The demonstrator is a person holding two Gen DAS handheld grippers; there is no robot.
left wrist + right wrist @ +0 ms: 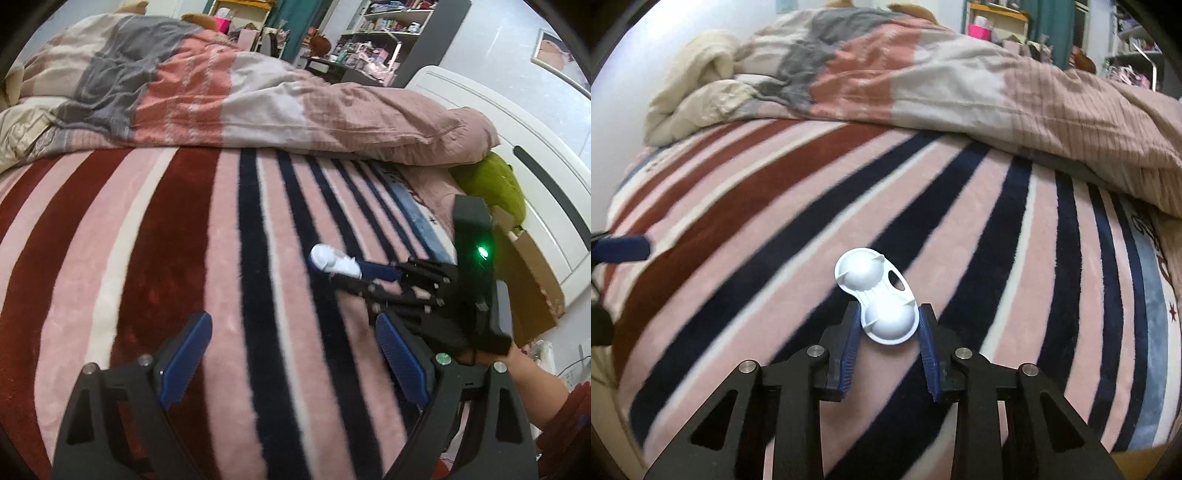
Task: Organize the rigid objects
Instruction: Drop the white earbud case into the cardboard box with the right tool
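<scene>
A white plastic two-cup tray (879, 293), with two domed cups and a small hole, is held above the striped blanket (775, 206). My right gripper (888, 321) is shut on its near cup, one blue pad on each side. The tray also shows in the left wrist view (330, 260), sticking out from the right gripper's fingers (380, 273). My left gripper (291, 343) is open and empty, low over the blanket (147, 240), with the right gripper ahead of it to the right.
A rumpled pink, grey and cream duvet (229, 85) lies across the far side of the bed. A green plush toy (495, 184) and a cardboard box (532, 280) sit by the white bed frame (517, 122) at right. Cluttered shelves (384, 29) stand behind.
</scene>
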